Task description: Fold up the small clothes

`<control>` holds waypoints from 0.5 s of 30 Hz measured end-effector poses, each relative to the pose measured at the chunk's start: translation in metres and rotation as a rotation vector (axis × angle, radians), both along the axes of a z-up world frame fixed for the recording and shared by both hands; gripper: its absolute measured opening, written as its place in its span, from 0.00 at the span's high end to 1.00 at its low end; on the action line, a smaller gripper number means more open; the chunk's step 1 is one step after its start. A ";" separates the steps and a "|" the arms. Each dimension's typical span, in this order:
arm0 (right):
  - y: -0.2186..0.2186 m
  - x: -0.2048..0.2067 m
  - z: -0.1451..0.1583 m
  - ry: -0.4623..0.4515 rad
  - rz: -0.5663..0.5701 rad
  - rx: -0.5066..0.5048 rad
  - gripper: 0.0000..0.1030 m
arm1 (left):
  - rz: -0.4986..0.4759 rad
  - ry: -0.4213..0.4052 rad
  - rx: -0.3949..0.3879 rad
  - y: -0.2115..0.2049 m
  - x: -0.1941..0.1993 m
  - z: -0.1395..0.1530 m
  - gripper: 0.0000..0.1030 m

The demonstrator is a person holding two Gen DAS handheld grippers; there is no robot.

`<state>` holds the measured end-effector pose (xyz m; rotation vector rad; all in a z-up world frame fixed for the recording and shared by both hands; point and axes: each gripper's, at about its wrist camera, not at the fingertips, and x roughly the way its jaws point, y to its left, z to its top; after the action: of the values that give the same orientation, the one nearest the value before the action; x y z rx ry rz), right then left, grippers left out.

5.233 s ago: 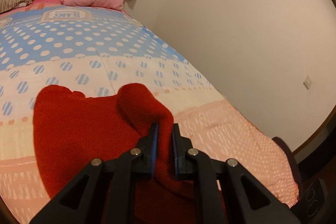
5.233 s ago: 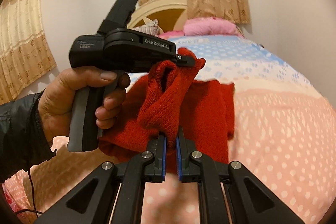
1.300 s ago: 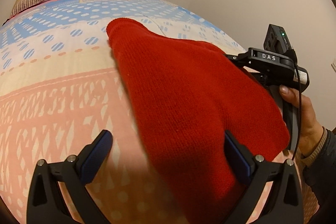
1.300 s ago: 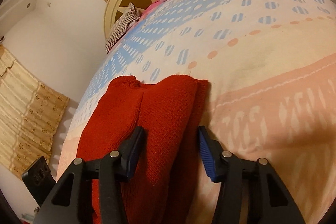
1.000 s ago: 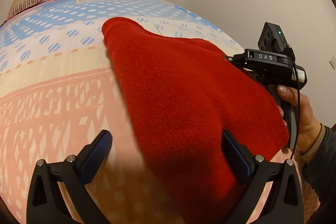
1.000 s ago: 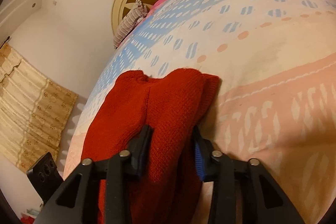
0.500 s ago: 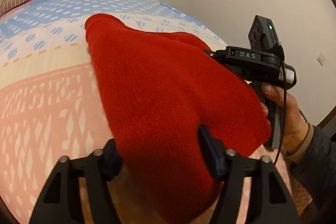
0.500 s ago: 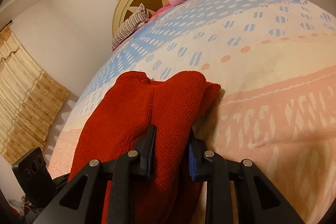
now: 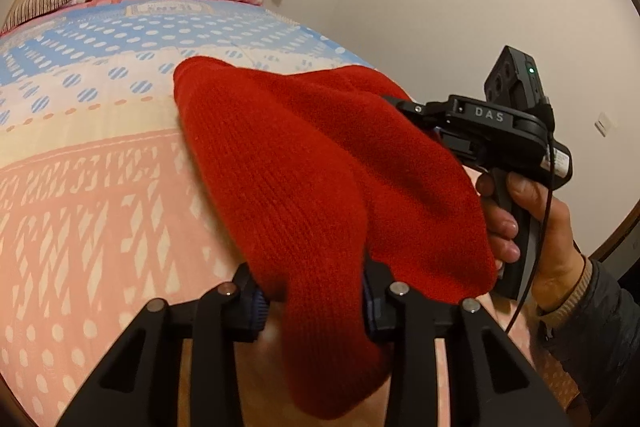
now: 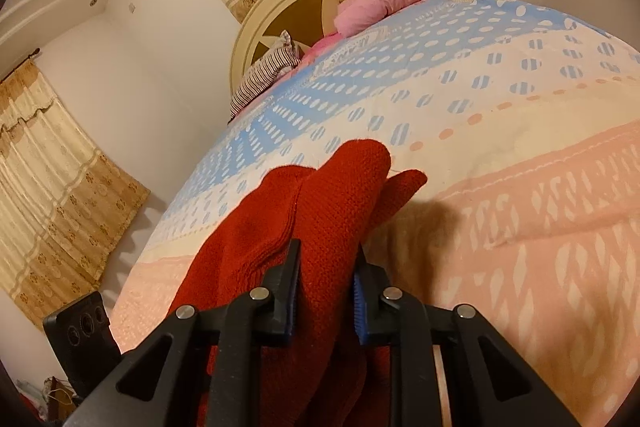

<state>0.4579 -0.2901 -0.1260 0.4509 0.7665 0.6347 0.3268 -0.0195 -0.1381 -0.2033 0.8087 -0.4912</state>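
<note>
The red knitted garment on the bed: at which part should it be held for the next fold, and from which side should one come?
Probably at its near edge, approached from the foot of the bed. The red knitted garment lies lengthwise toward the pillows, so both near corners face the person. The left tongs and right tongs, which have just been closing, each pinch bunched knit there.

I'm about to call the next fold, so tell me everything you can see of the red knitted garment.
The red knitted garment is a thick ribbed knit, plain, with no print showing. It lies folded in layers on the patterned bedspread, its near edge raised off it. The left gripper and the right gripper, their jaws having just closed, each pinch a bunched fold. What kind of garment it is cannot be told.
</note>
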 end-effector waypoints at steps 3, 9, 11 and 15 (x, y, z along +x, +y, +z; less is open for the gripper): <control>-0.006 -0.011 0.006 -0.011 -0.001 0.010 0.79 | -0.015 -0.008 -0.024 -0.001 -0.008 0.004 0.65; -0.017 -0.037 0.019 -0.027 -0.009 0.008 0.79 | -0.053 -0.026 -0.051 -0.010 -0.015 0.014 0.66; -0.021 -0.046 0.023 -0.034 -0.014 0.006 0.79 | -0.070 -0.033 -0.060 -0.015 -0.019 0.017 0.66; -0.036 -0.065 0.033 -0.051 -0.028 0.014 0.79 | -0.107 -0.041 -0.059 -0.026 -0.026 0.023 0.66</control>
<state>0.3926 -0.3265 -0.0925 0.4558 0.7069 0.6239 0.3005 -0.0458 -0.1148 -0.2046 0.7680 -0.6187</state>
